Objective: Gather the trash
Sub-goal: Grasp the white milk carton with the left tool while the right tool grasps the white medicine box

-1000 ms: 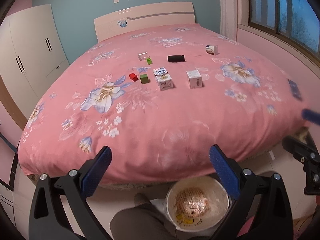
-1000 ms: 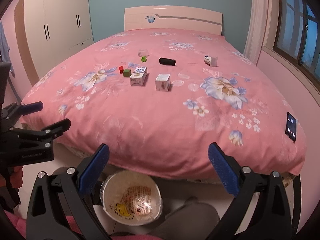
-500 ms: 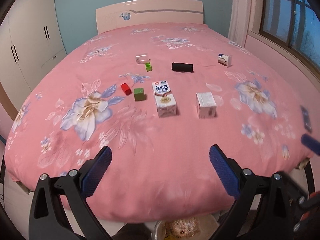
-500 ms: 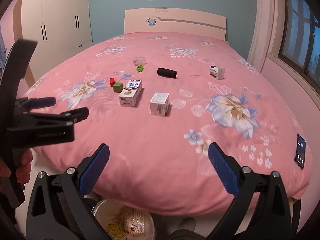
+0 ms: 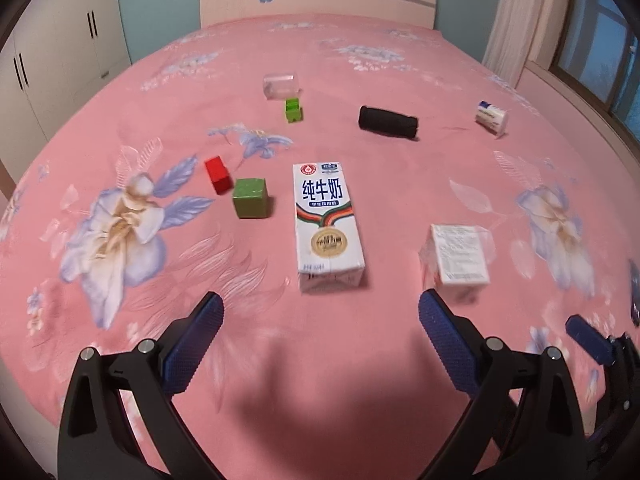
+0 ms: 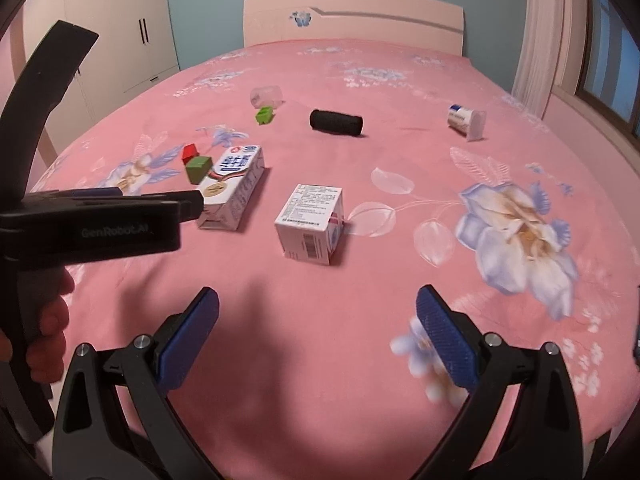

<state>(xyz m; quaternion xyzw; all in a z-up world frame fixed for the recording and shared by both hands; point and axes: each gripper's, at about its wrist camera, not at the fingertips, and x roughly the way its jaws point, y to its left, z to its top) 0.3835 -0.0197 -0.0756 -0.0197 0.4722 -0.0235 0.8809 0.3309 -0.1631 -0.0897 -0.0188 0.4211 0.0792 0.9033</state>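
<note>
Both grippers hover over the foot end of the pink bed (image 5: pixel 400 80), fingers spread wide and empty. The left gripper (image 5: pixel 320 344) faces the milk carton (image 5: pixel 326 226) lying flat mid-bed, apart from its fingers. The right gripper (image 6: pixel 318 338) faces the small white box (image 6: pixel 312 222), just beside the carton (image 6: pixel 234 186).

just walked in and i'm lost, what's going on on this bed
A person holds a gripper in each hand over a pink floral bed, collecting trash. The left gripper is open, lined up on the lying milk carton. The right gripper is open too, facing the small white box. Nothing is picked up yet.
</note>
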